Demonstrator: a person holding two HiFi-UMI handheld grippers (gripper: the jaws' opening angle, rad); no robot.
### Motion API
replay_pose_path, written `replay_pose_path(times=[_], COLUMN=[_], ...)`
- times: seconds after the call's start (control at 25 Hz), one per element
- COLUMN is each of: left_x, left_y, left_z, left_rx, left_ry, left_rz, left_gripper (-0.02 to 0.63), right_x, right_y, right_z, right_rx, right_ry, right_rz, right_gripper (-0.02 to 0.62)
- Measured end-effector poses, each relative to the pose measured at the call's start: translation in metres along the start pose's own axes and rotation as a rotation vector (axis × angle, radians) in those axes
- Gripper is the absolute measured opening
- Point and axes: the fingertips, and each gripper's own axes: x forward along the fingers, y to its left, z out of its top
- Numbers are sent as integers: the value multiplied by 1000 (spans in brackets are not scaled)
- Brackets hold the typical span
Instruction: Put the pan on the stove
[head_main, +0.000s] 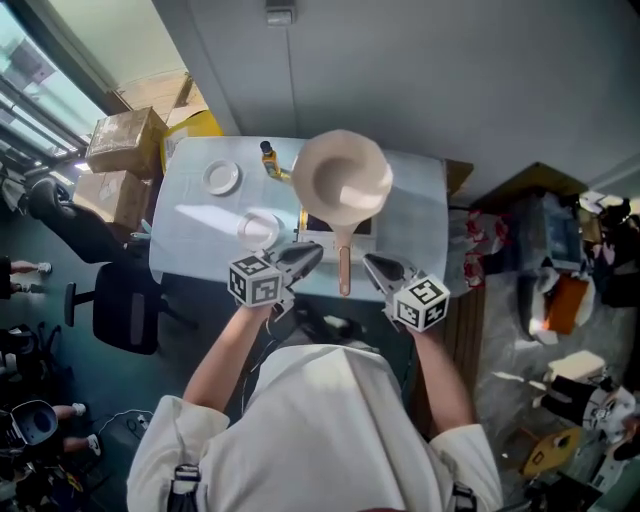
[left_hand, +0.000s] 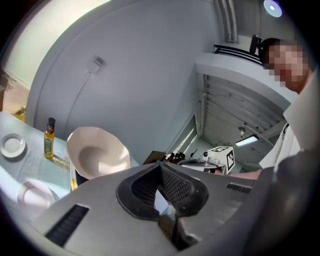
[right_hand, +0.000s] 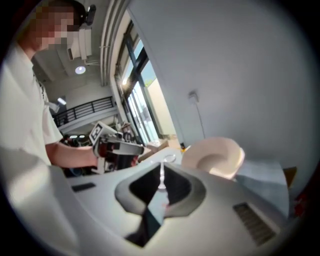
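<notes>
- At the far left, beside the table (head_main: 195, 225), stacked cardboard boxes (head_main: 125, 140) and a dark office chair (head_main: 120, 305) stand on the floor.
- On the table's left half lie a small white plate (head_main: 221, 177), a clear round dish (head_main: 258, 228) nearer the person, and an upright oil bottle (head_main: 268, 158) just left of the pan.
- Left gripper (head_main: 312, 252): held above the table's near edge, just left of the pan handle. Its own view shows the jaws closed together with nothing between them. Its marker cube (head_main: 255, 280) faces upward.
- Pan (head_main: 342, 178): pale cream, at the table's middle, sitting over the dark stove (head_main: 318, 226). Its handle (head_main: 344, 268) points toward the person and lies between the two grippers, touched by neither.
- Right gripper (head_main: 372, 262): just right of the handle, level with the left one. Its jaws are likewise closed and empty, and its marker cube (head_main: 422, 300) shows behind them.
- At the far right, mixed clutter (head_main: 560, 290) covers the floor.
</notes>
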Motion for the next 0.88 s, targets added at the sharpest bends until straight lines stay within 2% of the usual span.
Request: replay_pose_path(times=[0.12,0.48,0.68,0.88], left_x=[-2,-30,-48,-68], left_y=[-9,-24,-25,-24], left_z=[5,21,29,40], left_rx=[47,122,145,189], left_ry=[-26,-139,-174,-185], left_rz=[62,266,321,347], left_gripper=[21,20,20,21], right_x=[-14,-51,-58,-64], right_y=[-2,-9,-14,-21], right_z=[6,29,39,53], right_rx=[-28,-130,-184,-188], right_ry=[-25,-86,-103,-154], right_rz=[2,-32,-71,-155], right_gripper=[35,35,35,35])
